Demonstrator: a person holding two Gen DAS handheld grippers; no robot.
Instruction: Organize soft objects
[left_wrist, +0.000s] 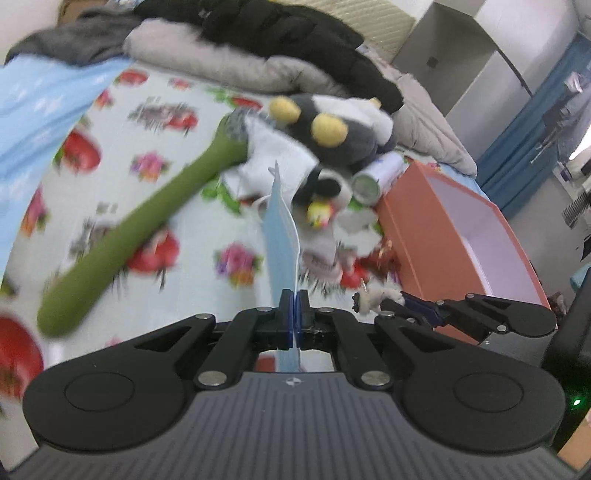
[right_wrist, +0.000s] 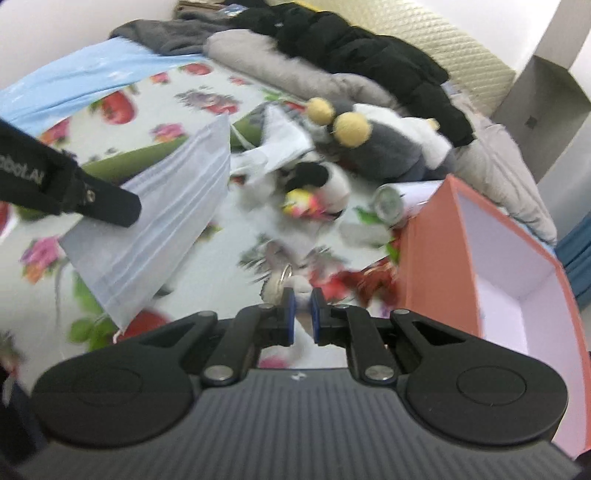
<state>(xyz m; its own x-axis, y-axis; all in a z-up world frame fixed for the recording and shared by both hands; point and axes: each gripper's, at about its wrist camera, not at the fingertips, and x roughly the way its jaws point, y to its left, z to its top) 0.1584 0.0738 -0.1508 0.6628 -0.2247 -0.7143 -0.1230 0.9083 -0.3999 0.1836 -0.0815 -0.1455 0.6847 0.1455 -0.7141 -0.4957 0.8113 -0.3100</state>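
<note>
I see the plush toys heaped mid-bed on the sheet, the box to their right. A can lies between them; jackets pile behind.

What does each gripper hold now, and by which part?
The left gripper pinches a blue face mask by its lower edge. The right gripper holds a small keyring plush; which part is unclear.

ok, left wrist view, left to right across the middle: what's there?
Green plush stick → blue face mask held edge-on in the left tool → silver can → orange box.
</note>
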